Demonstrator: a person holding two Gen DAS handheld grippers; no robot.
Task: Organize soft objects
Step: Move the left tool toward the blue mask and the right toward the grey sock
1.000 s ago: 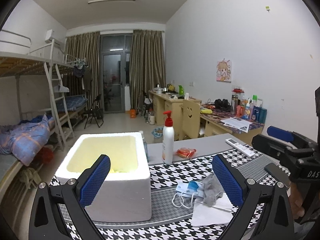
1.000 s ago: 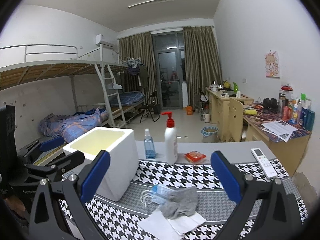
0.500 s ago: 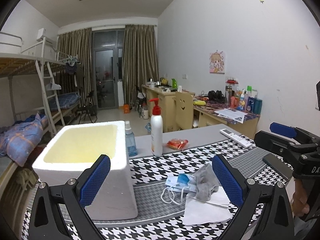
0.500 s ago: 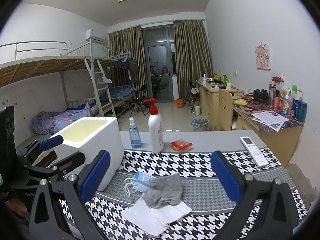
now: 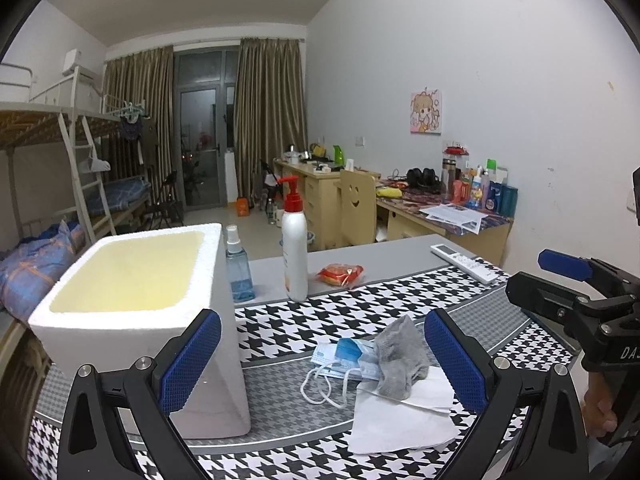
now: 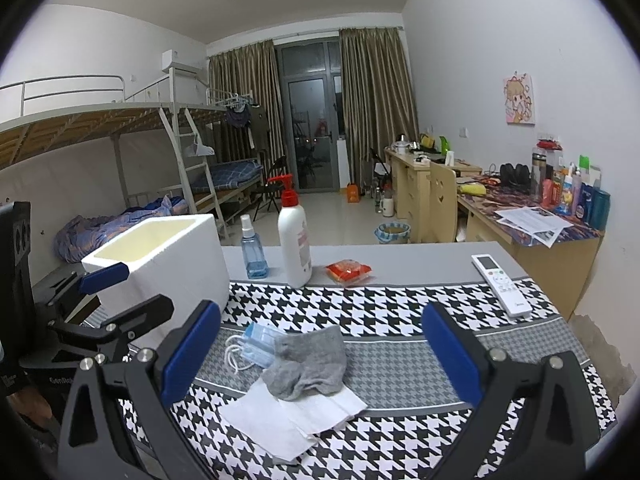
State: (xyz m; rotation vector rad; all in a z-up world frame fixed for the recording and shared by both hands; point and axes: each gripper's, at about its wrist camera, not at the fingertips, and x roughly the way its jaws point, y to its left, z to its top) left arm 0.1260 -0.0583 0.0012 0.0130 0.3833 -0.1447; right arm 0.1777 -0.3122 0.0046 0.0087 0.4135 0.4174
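Black fingers [image 5: 456,364], ribbed blue pads [image 6: 192,354]

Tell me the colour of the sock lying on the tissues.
Grey. The sock shows best in the right wrist view.

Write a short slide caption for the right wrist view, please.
Open right gripper above a grey sock, face mask and tissues.

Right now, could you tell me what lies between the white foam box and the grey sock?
In both wrist views, a blue face mask lies between the white foam box and the grey sock, its far edge tucked under the sock.
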